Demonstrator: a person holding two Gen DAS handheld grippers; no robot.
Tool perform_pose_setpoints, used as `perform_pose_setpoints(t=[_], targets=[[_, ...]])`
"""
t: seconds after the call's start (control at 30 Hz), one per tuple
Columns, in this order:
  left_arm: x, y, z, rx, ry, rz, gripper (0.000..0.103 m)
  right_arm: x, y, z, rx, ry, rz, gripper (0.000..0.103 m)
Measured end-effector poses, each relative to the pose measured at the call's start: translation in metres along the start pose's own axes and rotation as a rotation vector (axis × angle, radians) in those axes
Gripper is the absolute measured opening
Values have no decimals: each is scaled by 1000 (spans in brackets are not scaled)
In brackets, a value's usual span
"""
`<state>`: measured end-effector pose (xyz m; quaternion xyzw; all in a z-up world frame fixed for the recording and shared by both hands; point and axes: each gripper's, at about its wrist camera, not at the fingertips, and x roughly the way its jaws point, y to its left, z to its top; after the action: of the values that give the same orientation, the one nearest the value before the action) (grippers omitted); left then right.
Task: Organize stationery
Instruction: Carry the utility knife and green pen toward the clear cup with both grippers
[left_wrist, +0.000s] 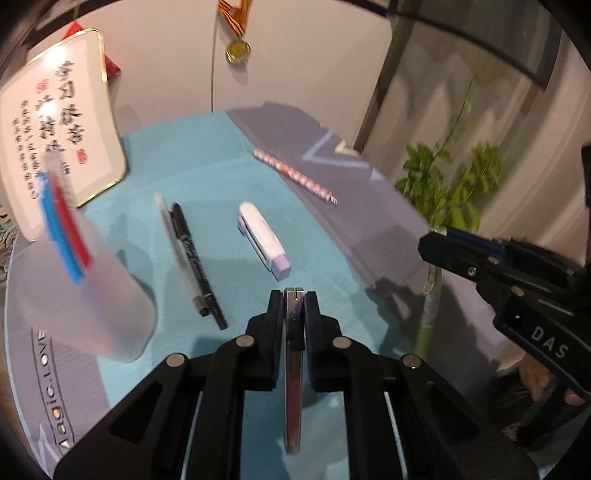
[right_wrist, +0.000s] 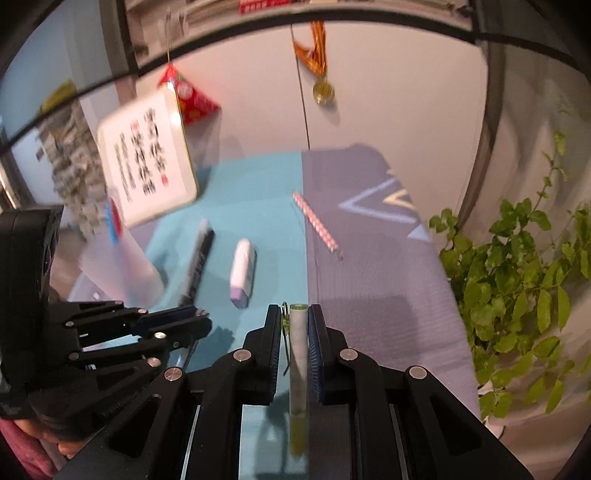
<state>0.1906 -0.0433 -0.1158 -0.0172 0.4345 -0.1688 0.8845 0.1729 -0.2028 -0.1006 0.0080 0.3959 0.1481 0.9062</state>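
Mid-collection: left gripper (left_wrist: 293, 295) clenched on a dark metallic item, perhaps a pen, right gripper (right_wrist: 294, 310) grasping a green-tinted pen (right_wrist: 298, 369), both above the near mat; next, carrying to the frosted cup (left_wrist: 88, 288) at left.

Plain white wall (right_wrist: 388, 92) out back with a gold medal (right_wrist: 323, 91) hanging on it. Framed calligraphy plaque (left_wrist: 59, 136) leans left, leafy green plant (right_wrist: 517, 288) on the right.
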Motion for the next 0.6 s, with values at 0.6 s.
perform_pose_setpoints(t=[0.6], targets=[[-103, 20, -19, -77, -225, 18, 9, -58, 48, 14, -45, -174, 73, 15]])
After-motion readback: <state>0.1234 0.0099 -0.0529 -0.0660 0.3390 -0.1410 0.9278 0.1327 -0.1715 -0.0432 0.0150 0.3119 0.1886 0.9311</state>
